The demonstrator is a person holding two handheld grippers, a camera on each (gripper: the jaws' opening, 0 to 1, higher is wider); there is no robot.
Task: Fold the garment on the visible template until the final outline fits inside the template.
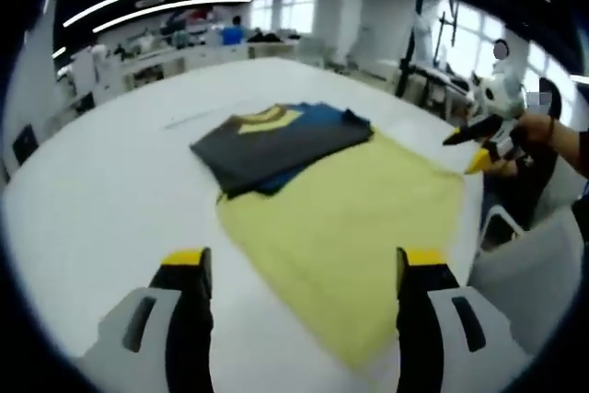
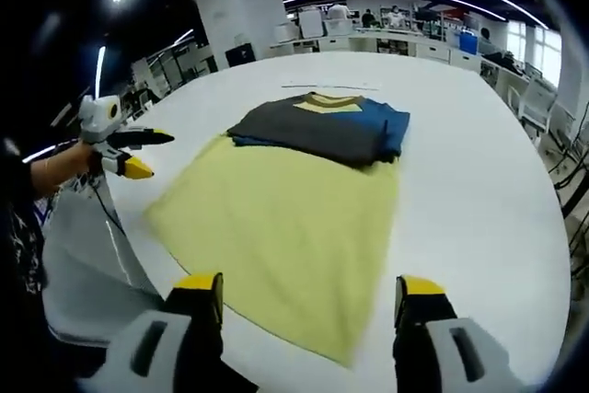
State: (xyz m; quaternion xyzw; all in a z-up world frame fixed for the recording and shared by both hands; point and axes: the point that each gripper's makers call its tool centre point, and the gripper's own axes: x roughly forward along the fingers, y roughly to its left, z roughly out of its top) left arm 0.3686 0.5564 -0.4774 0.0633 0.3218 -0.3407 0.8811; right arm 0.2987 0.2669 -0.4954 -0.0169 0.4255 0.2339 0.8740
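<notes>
My tongs [image 1: 299,264] [image 2: 308,287] are spread and hold nothing; the folded shirt [image 2: 322,126] lies at the yellow mat's [image 2: 276,227] far edge.

text: nothing readable anywhere | garment [image 2: 322,128]: just a yellow shape near the collar, no letters I can make out | yellow template [image 2: 281,232]: blank | white counter [image 2: 479,200]: no labels or numbers

Folded garment [image 2: 322,128] overlaps the yellow template's [image 2: 276,232] far edge.
</notes>
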